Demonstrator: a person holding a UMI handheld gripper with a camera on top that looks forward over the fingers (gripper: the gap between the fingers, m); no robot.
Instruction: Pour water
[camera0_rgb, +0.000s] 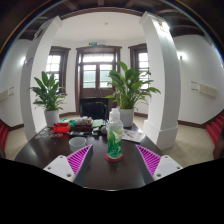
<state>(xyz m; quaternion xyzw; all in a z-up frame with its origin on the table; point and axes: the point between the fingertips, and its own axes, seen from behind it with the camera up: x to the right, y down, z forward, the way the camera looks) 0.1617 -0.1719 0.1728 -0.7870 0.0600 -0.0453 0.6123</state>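
- Bottle (114, 133) — a clear plastic one with a pale cap and a green label — stands upright at the centre of the frame, on the dark round table (40, 150), between the two fingers of the gripper (114, 158).
- Cup (78, 145), a pale one, sits on the table just left of the bottle, close to the left finger's pink pad (80, 158); whether it holds any water is too small to tell.
- Progress, as I judge it: pouring has not begun — the bottle is vertical and appears still capped. Left to do: secure the bottle, lift it, tilt it over the cup.
- The gripper is spread fairly wide; its pads flare outward either side of the bottle's base. The left pad looks near the bottle, the right pad (148, 158) apart from it, so I read it as released around the bottle, not clamped.
- Clutter (72, 126) of red and dark items lies on the table at centre left, beyond the cup; potted plants (47, 95) flank a doorway (97, 75) in the upper middle.
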